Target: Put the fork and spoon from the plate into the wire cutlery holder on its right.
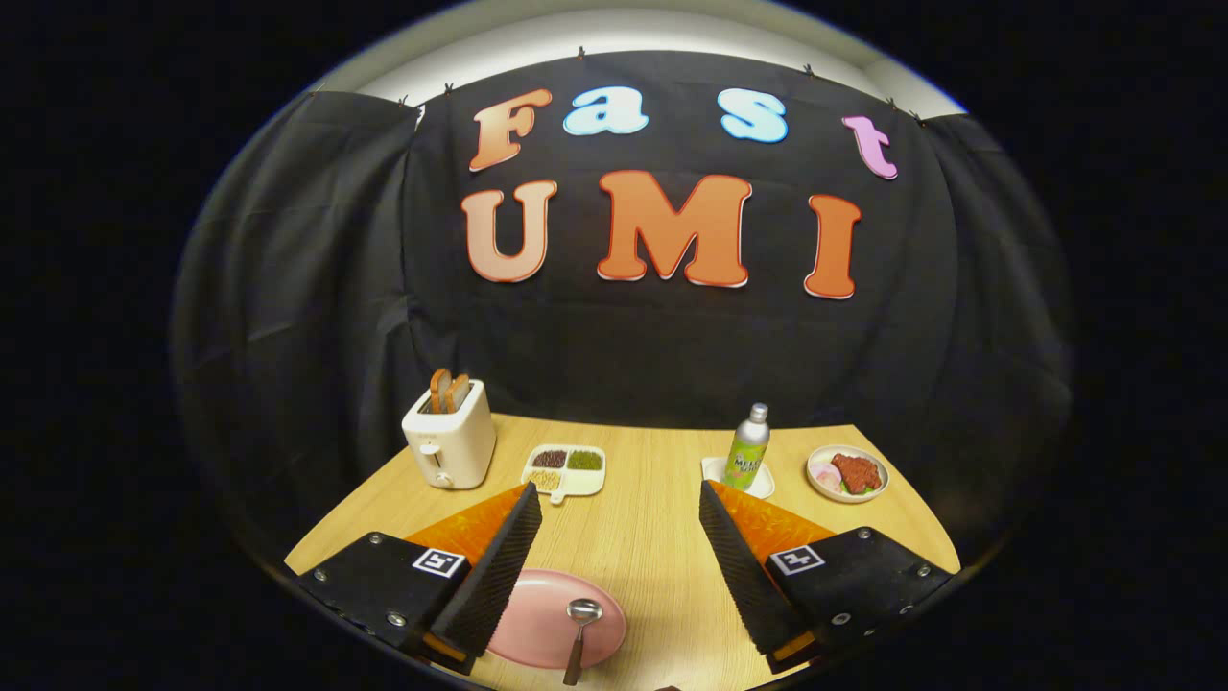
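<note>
Lying on the pink plate (537, 624), the spoon (580, 629) is seen between the 2 fingers of the gripper (622, 513), nearer the left one. The fingers are spread wide and nothing is held. Beyond them, on the wooden table (643, 537), a toaster (449, 441), a divided dish (566, 470), a bottle (746, 448) and a bowl of food (848, 474) are placed.

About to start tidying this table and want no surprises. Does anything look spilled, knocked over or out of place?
Nothing looks spilled or toppled. The spoon lies on the pink plate between the open gripper fingers; toaster, bottle and both food dishes stand upright.
</note>
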### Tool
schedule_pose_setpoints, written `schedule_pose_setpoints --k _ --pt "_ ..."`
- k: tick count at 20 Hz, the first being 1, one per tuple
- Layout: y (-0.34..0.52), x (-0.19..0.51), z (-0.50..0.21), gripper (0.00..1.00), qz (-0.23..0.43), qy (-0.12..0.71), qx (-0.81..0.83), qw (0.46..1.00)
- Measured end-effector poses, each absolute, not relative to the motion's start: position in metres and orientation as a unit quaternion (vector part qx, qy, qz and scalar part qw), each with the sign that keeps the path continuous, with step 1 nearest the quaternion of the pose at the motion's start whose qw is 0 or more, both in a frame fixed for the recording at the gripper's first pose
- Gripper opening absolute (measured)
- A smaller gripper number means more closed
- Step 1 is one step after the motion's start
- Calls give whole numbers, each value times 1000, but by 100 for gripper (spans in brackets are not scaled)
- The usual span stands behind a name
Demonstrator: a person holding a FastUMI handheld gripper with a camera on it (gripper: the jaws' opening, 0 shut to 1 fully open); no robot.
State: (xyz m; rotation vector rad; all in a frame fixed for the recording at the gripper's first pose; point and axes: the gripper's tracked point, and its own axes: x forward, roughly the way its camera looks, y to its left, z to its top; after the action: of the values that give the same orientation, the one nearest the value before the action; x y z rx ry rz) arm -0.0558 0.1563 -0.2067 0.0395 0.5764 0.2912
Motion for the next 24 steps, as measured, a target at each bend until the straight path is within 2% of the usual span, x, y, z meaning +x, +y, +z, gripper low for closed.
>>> schedule_pose_setpoints --k 3,10,12,13,15,24 --pt "169 -71 -243 98 154 341 10 928" --pt "187 -116 -320 88 160 441 -7 883" --pt "189 -129 -342 82 163 472 -16 866" --pt "189 -134 -351 74 164 484 -18 860" --pt "191 -145 -367 67 167 505 -18 847" --pt "196 -173 -417 51 183 582 -54 791"
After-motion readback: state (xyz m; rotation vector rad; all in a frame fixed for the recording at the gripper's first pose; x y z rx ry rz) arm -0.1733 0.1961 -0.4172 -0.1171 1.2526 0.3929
